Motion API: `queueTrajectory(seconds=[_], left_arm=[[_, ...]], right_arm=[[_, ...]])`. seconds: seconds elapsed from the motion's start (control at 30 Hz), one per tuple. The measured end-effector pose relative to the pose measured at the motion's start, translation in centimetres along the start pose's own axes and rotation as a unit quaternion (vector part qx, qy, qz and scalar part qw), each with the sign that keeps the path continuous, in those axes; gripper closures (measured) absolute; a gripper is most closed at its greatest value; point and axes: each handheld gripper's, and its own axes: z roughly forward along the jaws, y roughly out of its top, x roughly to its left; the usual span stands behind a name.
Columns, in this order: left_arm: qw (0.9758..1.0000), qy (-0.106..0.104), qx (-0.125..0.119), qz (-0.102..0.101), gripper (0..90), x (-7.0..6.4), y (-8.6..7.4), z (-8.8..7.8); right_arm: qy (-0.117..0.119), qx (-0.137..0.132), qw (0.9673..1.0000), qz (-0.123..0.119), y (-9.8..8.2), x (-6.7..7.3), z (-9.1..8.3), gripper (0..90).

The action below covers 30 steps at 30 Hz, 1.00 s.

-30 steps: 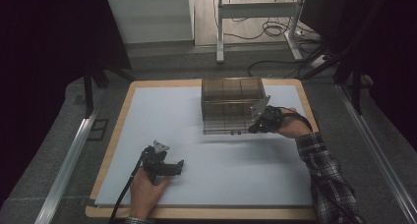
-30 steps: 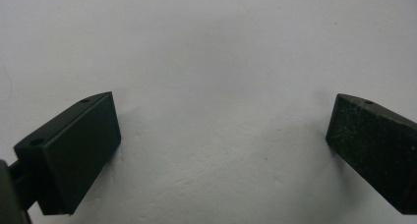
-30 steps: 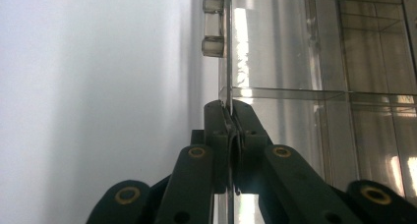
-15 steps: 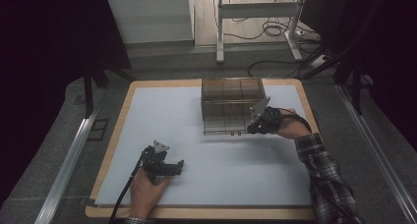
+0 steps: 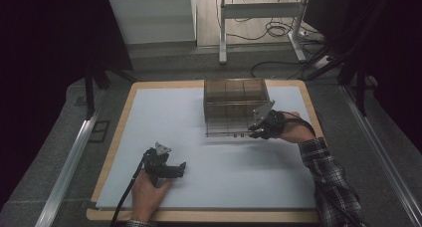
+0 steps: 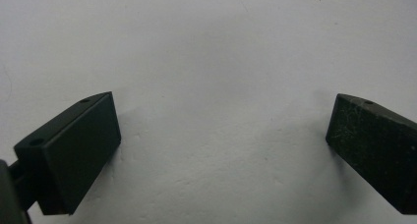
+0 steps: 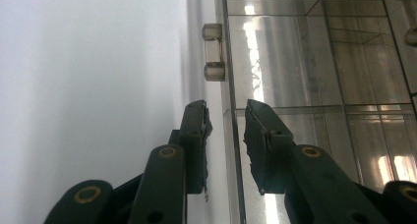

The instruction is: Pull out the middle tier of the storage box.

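The clear compartment box (image 5: 234, 105) stands on the bench (image 5: 164, 112) toward its far edge, its hinged lid (image 5: 226, 133) lying flat on the white mat in front of it, near the bench's right side. By the look of it the lid has been swung fully open and set down, so the opening step seems done; what is left is for the right gripper (image 5: 256, 131) to let go and draw clear. In the right gripper view its fingers (image 7: 196, 130) straddle the thin edge of the lid, one on each side, with a slim gap showing; they have just been opening and no longer press on the plastic. The left gripper (image 5: 179, 168) rests on the mat nearer the bench's front edge, well apart from the box, its fingers (image 6: 74, 150) spread wide with nothing between them.
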Motion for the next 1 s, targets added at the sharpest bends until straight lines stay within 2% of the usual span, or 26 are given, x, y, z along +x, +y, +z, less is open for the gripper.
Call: queueTrajectory(seconds=[0.53,0.8,1.0], left_arm=[[1.0000,0.000,0.000,0.000,0.0,0.0,0.0,0.0],[1.0000,0.000,0.000,0.000,0.0,0.0,0.0,0.0],[1.0000,0.000,0.000,0.000,0.0,0.0,0.0,0.0]], right_arm=[[-0.027,-0.012,0.9994,0.020,0.5,1.2,-0.5,61.8],[-0.032,-0.019,0.9990,0.027,0.6,1.6,-0.7,60.2],[-0.041,-0.024,0.9979,0.044,0.5,2.1,-0.9,57.6]])
